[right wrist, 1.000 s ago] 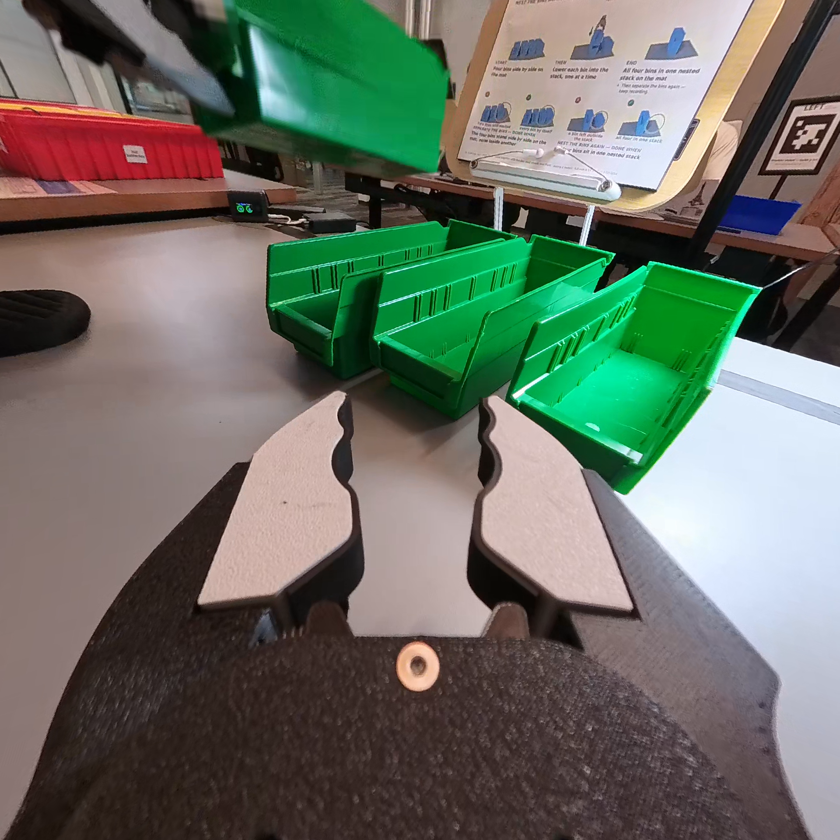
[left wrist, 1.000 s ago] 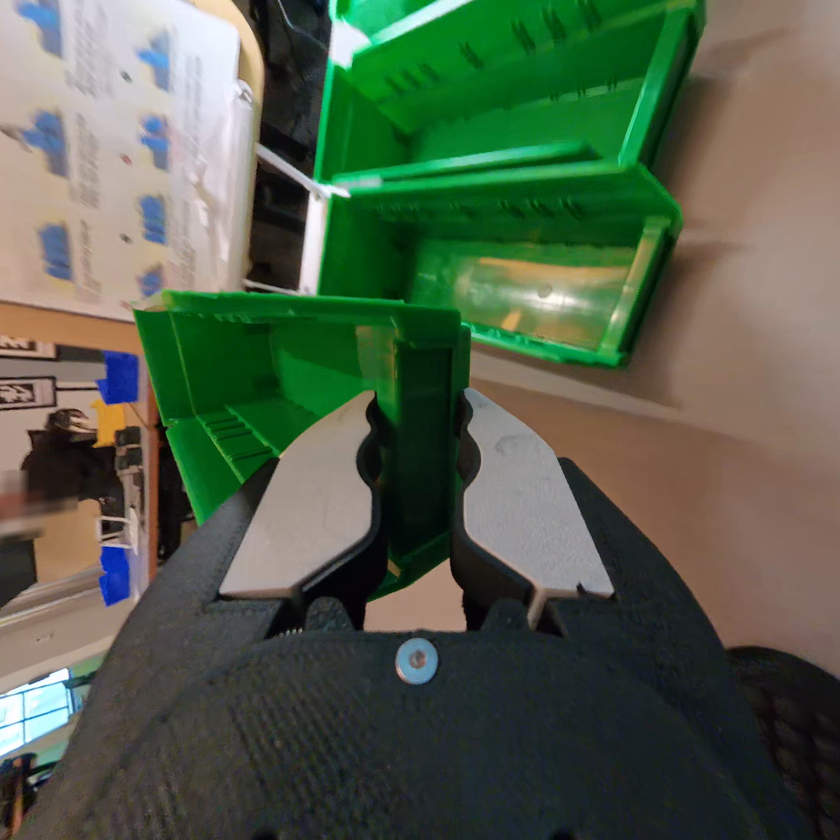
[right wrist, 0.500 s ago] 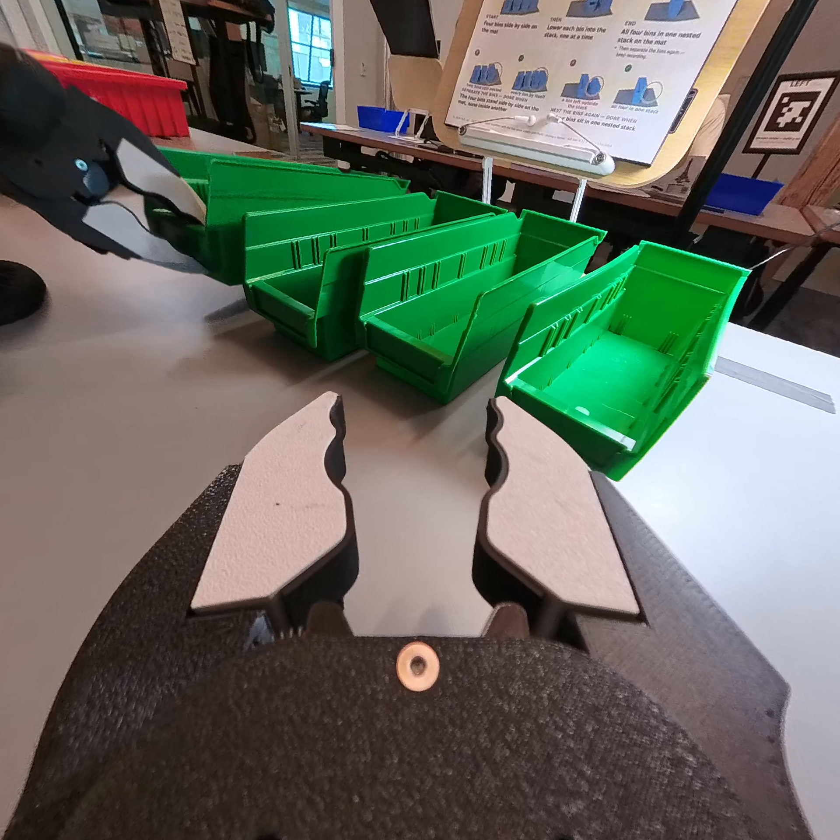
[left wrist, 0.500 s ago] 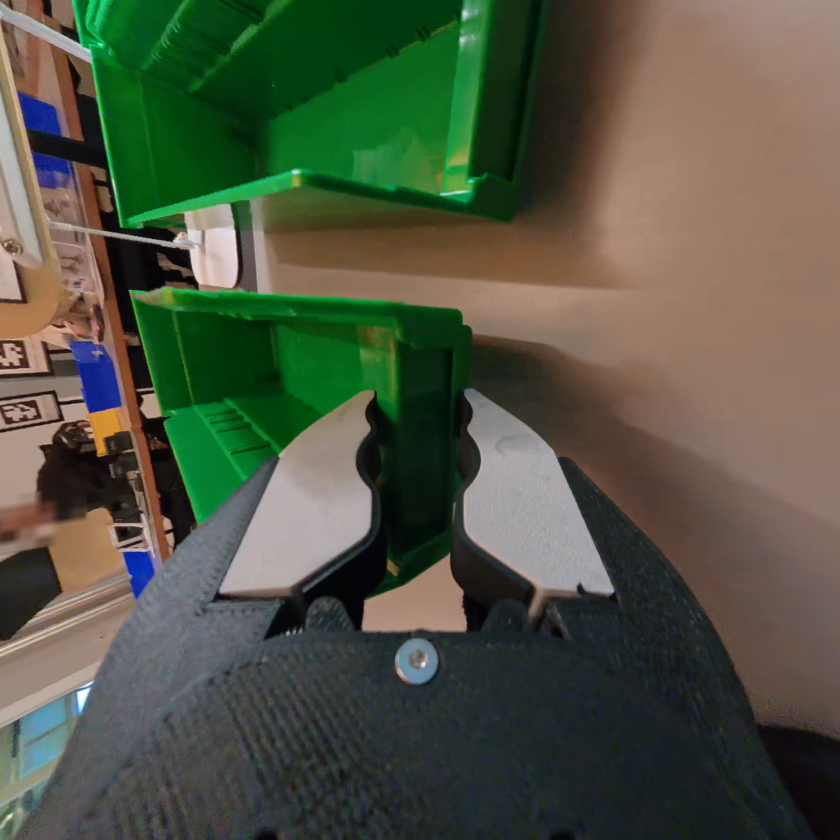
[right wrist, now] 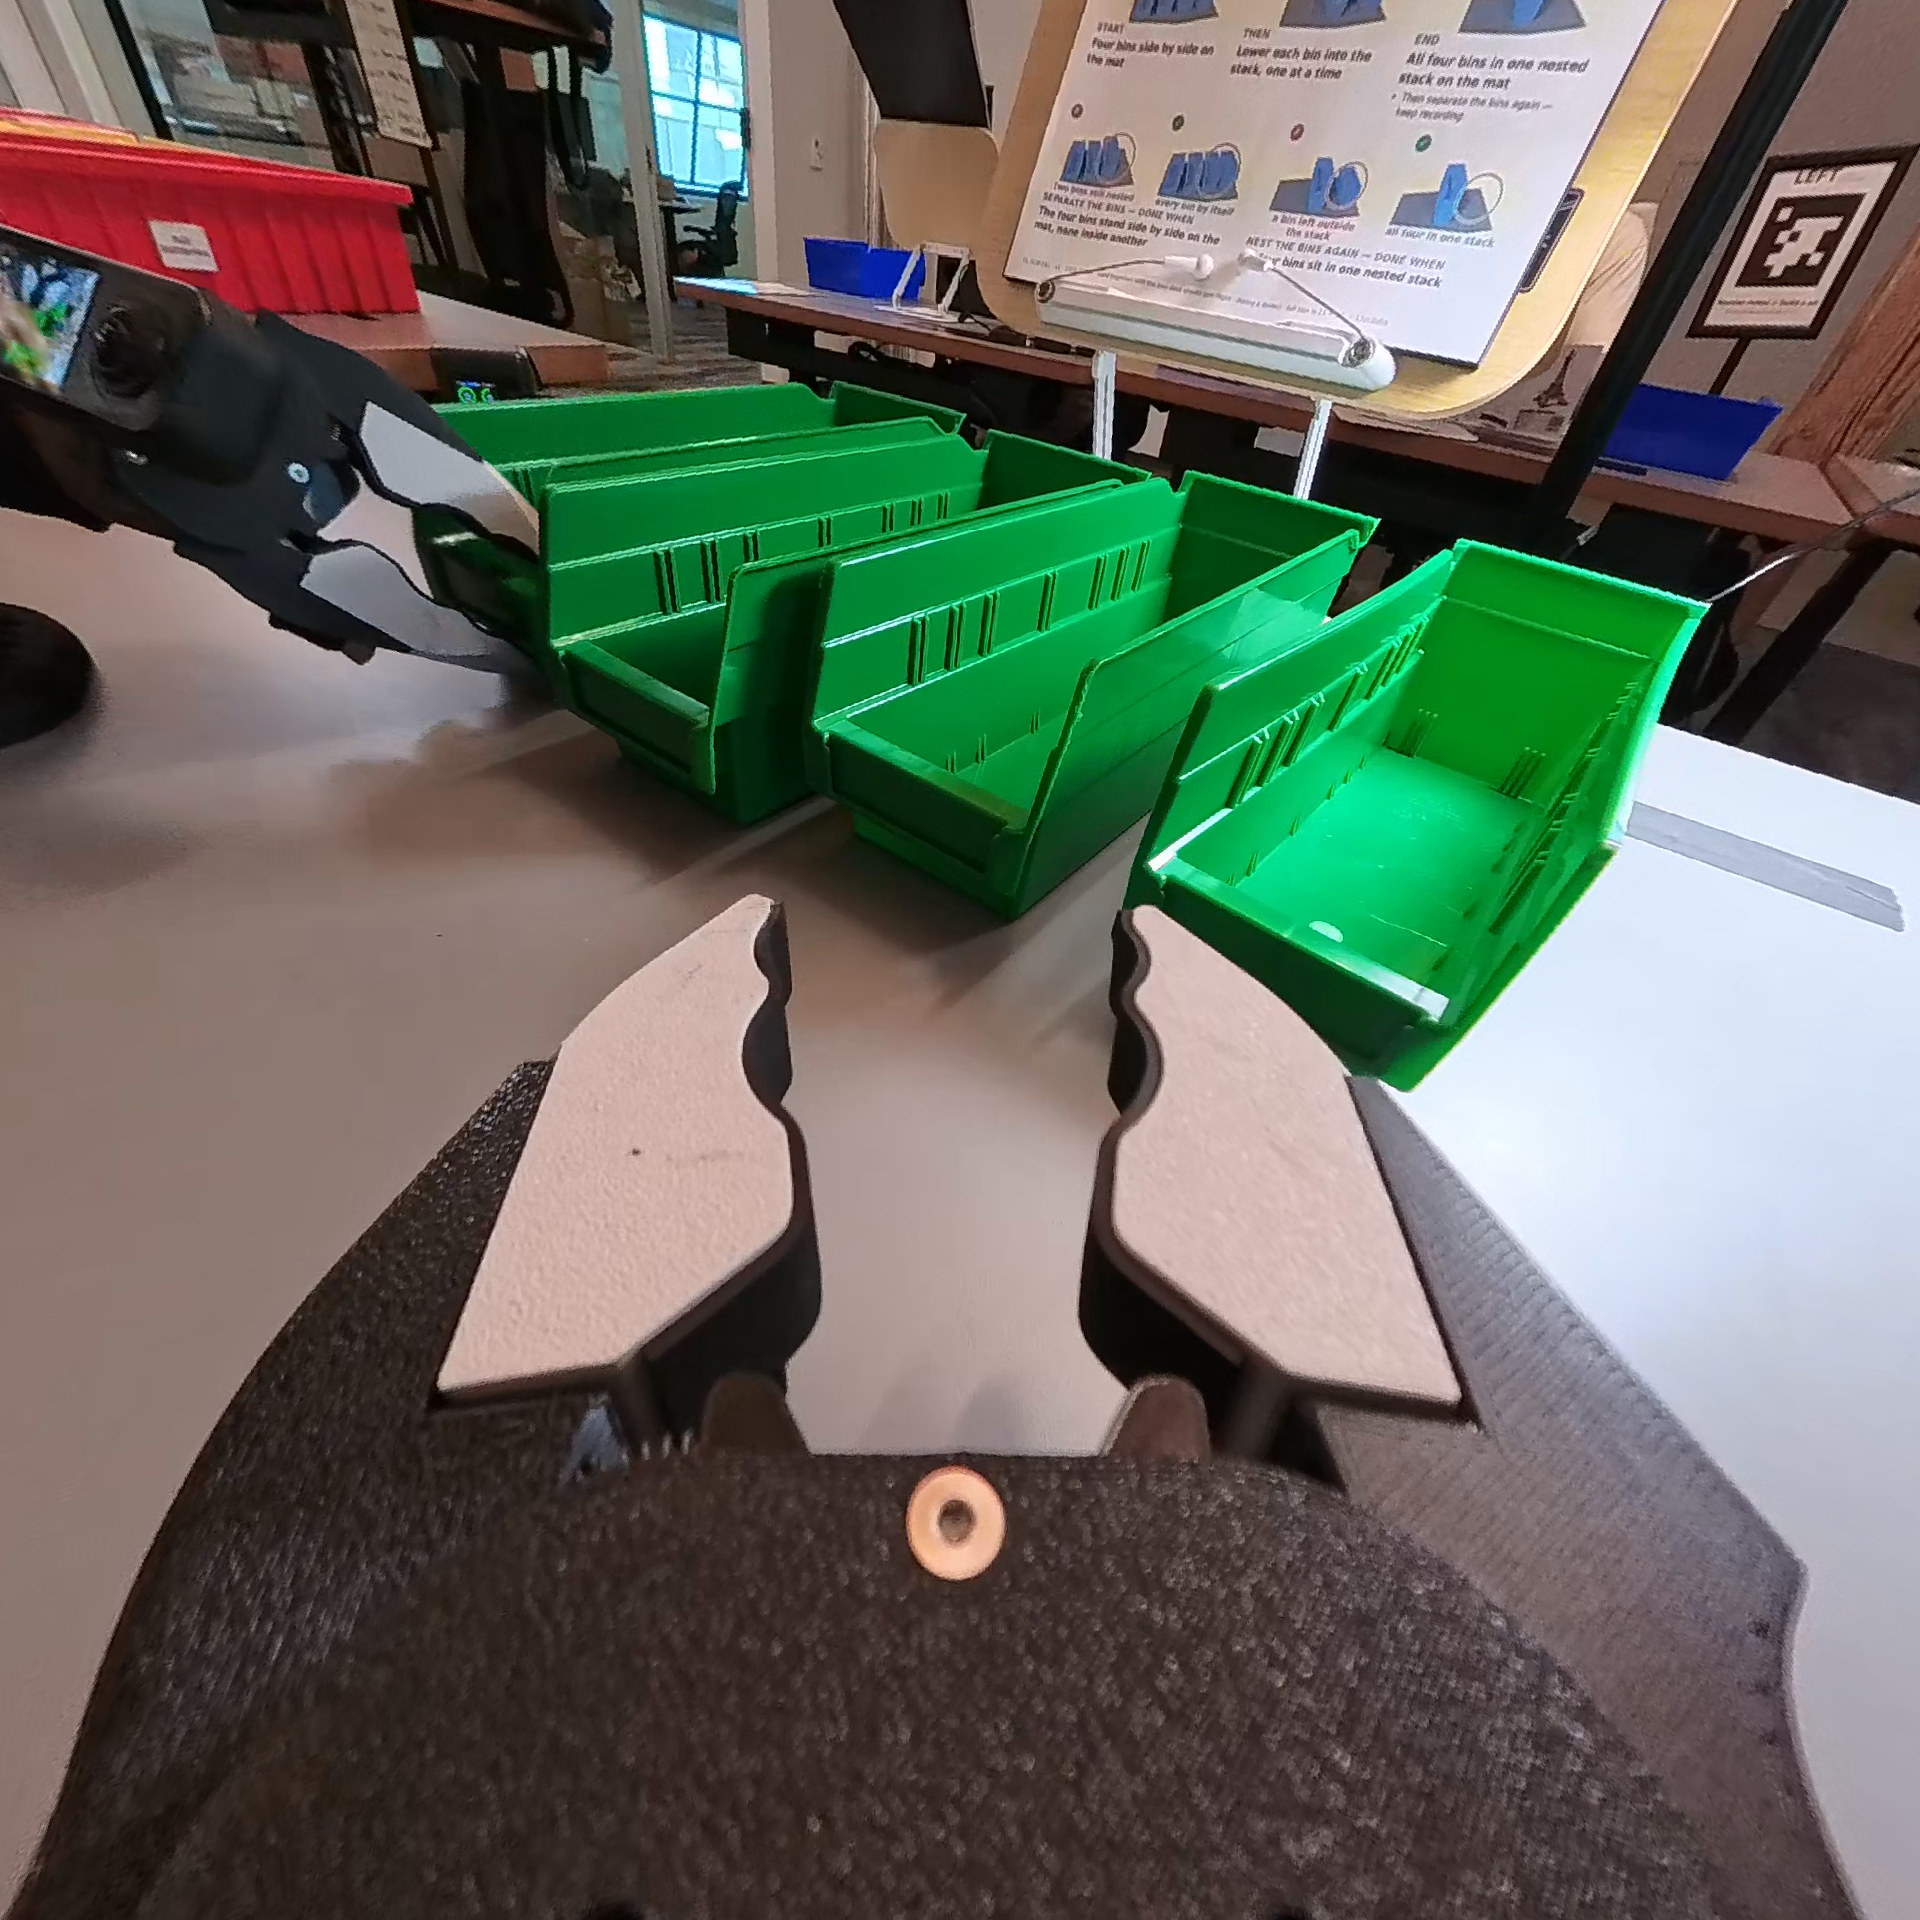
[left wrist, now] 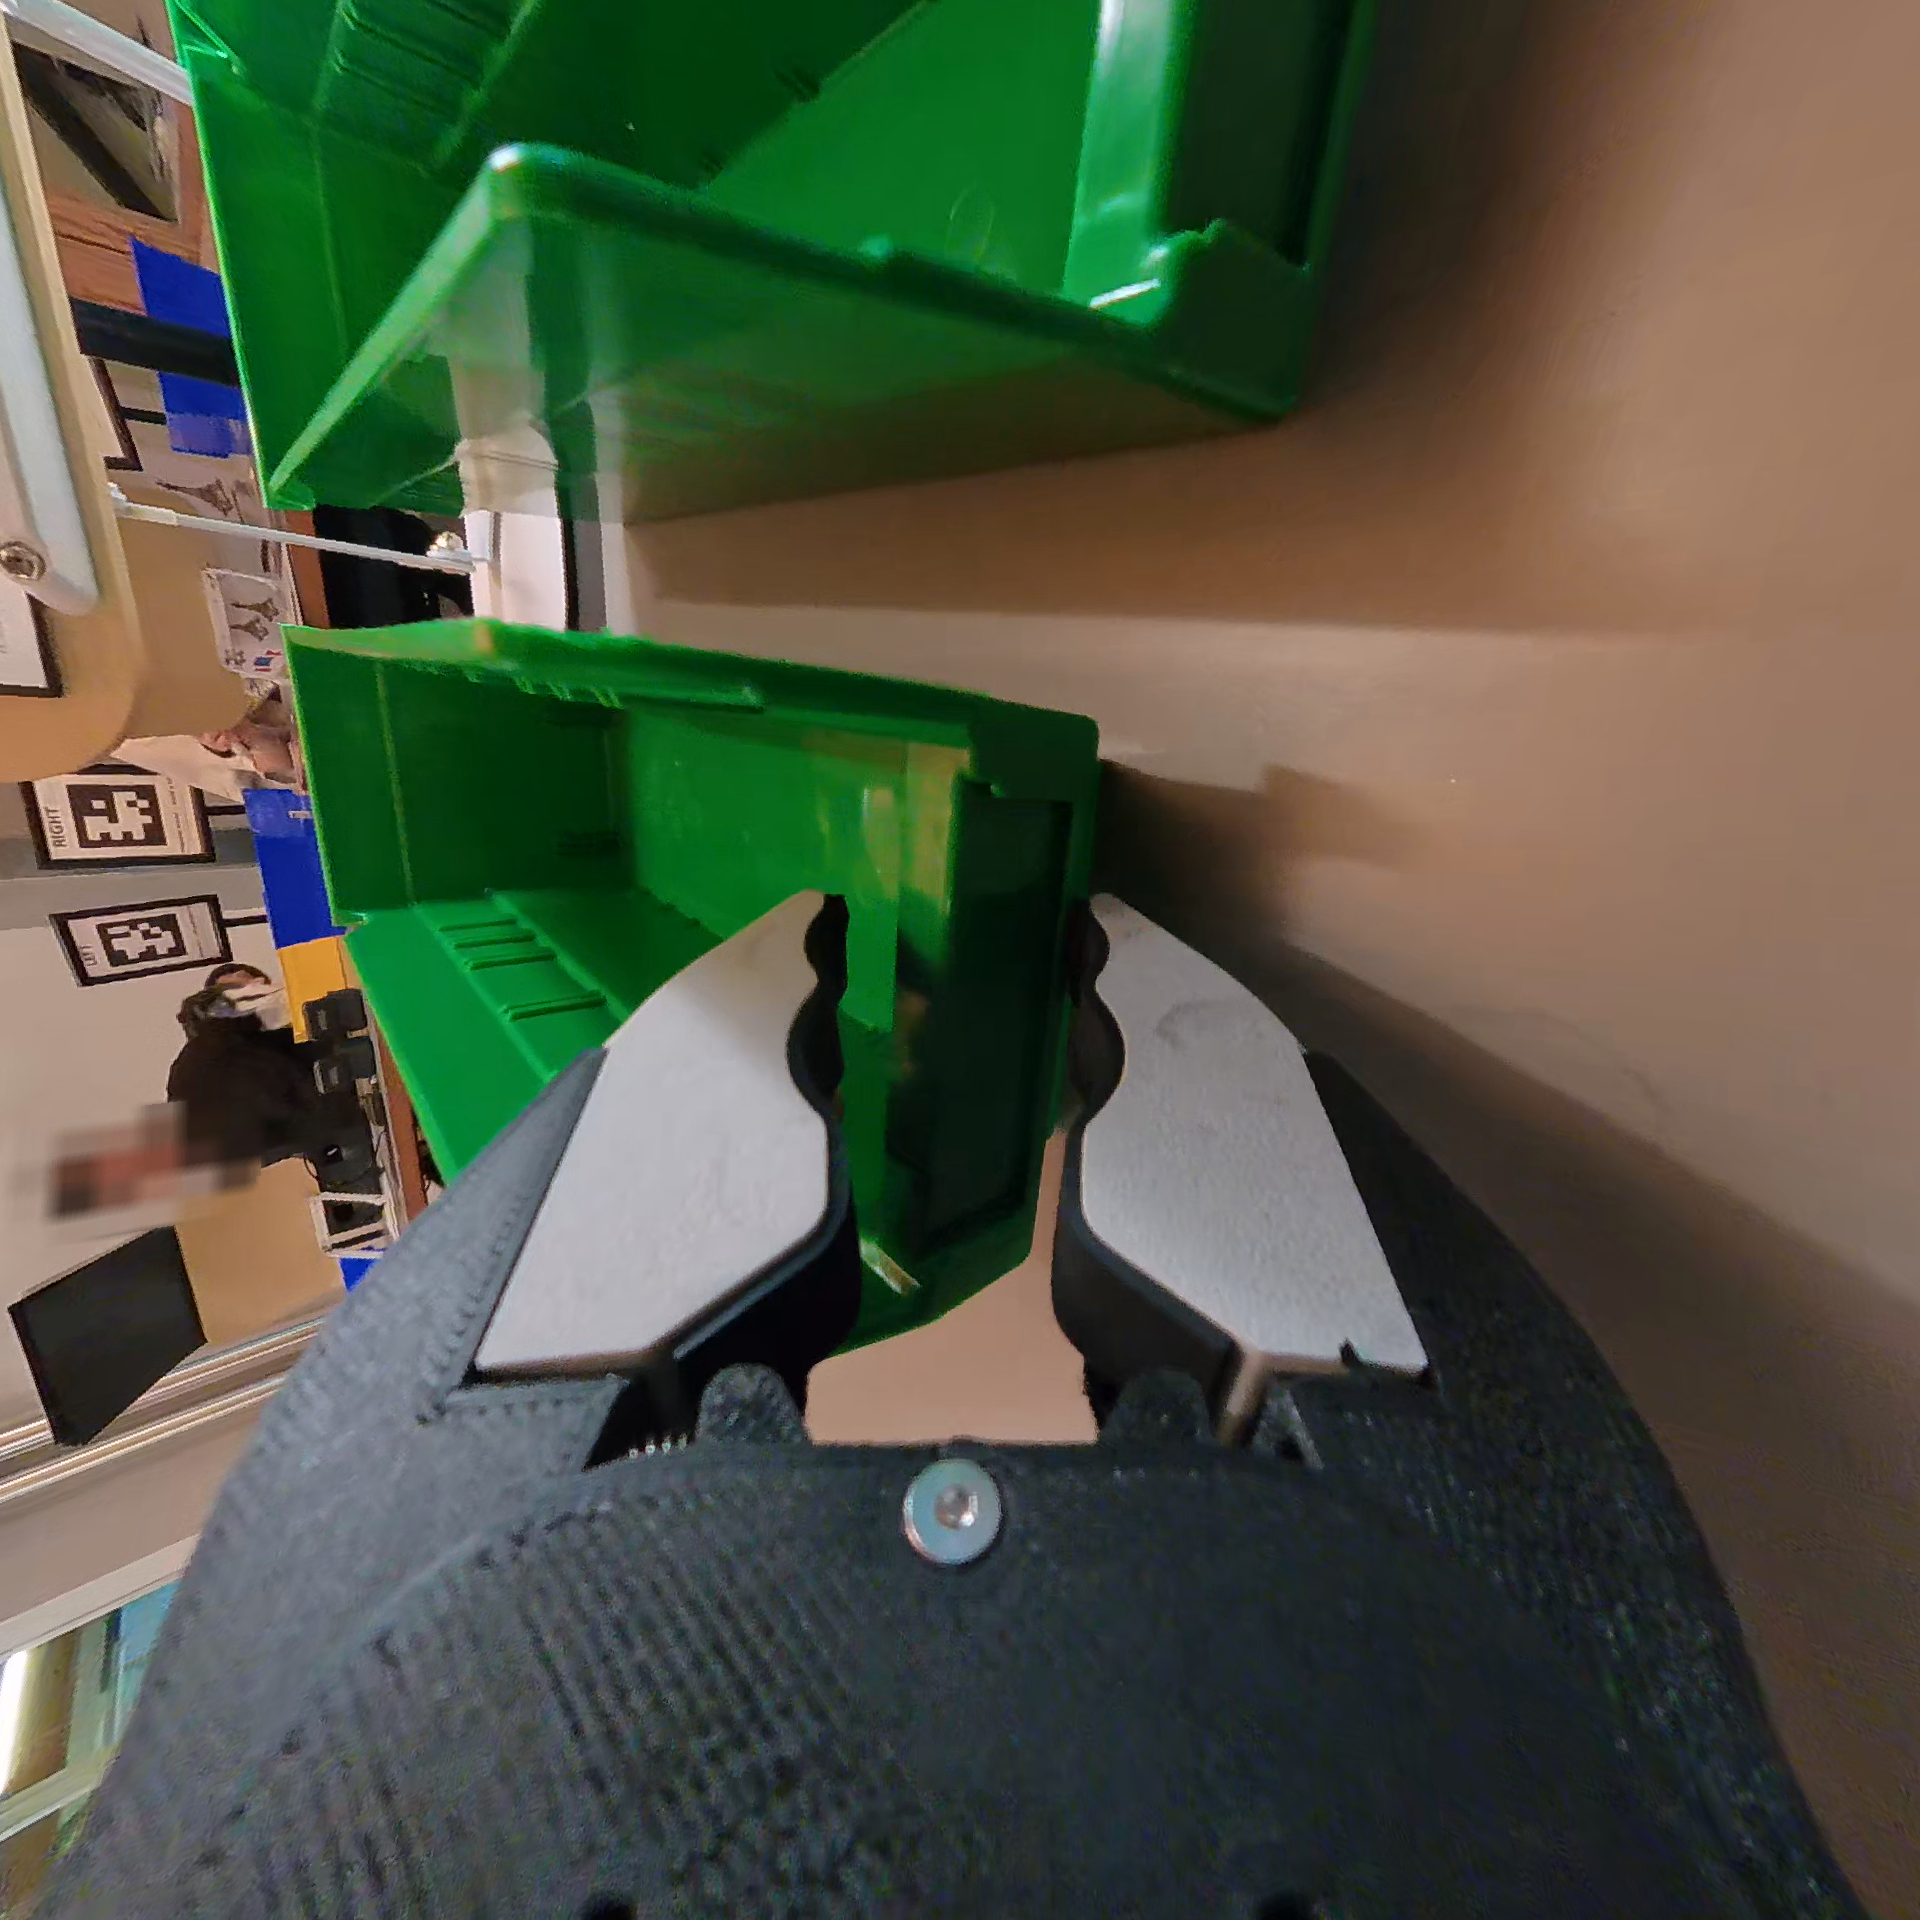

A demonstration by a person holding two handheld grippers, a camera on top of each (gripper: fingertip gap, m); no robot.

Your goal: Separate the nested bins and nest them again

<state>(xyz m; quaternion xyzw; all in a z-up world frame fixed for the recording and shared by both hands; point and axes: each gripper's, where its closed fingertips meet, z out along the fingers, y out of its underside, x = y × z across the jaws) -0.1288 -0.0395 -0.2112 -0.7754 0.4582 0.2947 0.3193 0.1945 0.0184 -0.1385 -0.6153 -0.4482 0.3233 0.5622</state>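
The left tool [left wrist: 956,1039] was rolled onto its side, so the tabletop [left wrist: 1558,727] ran upright along the right of its view. Its fingers [left wrist: 686,1122] were clamped on the front wall of the leftmost green bin [left wrist: 644,831], one finger inside the bin and one outside. In the right wrist view that bin [right wrist: 665,416] sat at the left end of a row, close against the second bin [right wrist: 790,582]. The third bin [right wrist: 1060,686] stood just beside it, and the fourth bin [right wrist: 1403,831] lay a little apart, angled to the right. The right tool [right wrist: 951,997] hovered level above the bare tabletop [right wrist: 312,935] in front of the row, its jaws spread moderately and holding nothing. An instruction board [right wrist: 1351,135] stood behind the bins.
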